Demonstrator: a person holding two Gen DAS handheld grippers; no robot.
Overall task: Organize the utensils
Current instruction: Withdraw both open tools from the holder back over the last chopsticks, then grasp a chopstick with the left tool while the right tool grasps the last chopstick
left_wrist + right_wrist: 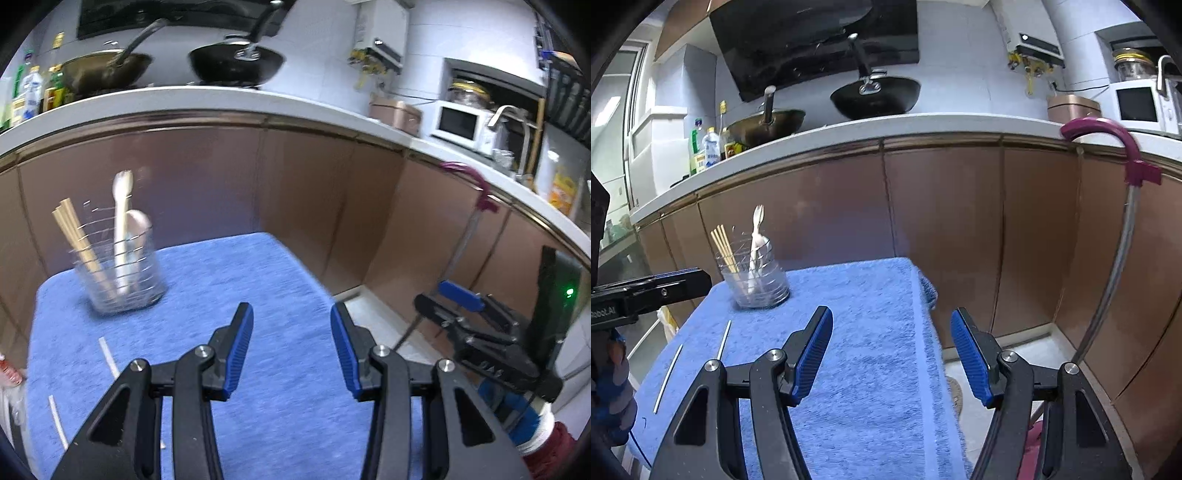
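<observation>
A wire utensil holder [122, 280] [757, 277] stands at the far left of a blue towel [229, 280] [871, 332]. Wooden chopsticks [79, 240] [724, 249], a white fork [122, 221] [756, 236] and a pale spoon [137, 229] stand in it. Two white chopsticks [109, 356] [723, 339] lie on the towel's left side, the second [668, 378] nearer. My left gripper [291, 343] hovers open over the towel with nothing between its fingers. My right gripper [892, 350] is open and empty over the towel's right edge; it also shows at the right of the left wrist view [476, 321].
Brown cabinet doors [942, 229] close the space behind the towel, under a white counter with two woks [875, 96] and bottles [705, 147]. A cane with a magenta handle [1108, 147] leans on the counter at right. Floor [1015, 354] lies right of the towel.
</observation>
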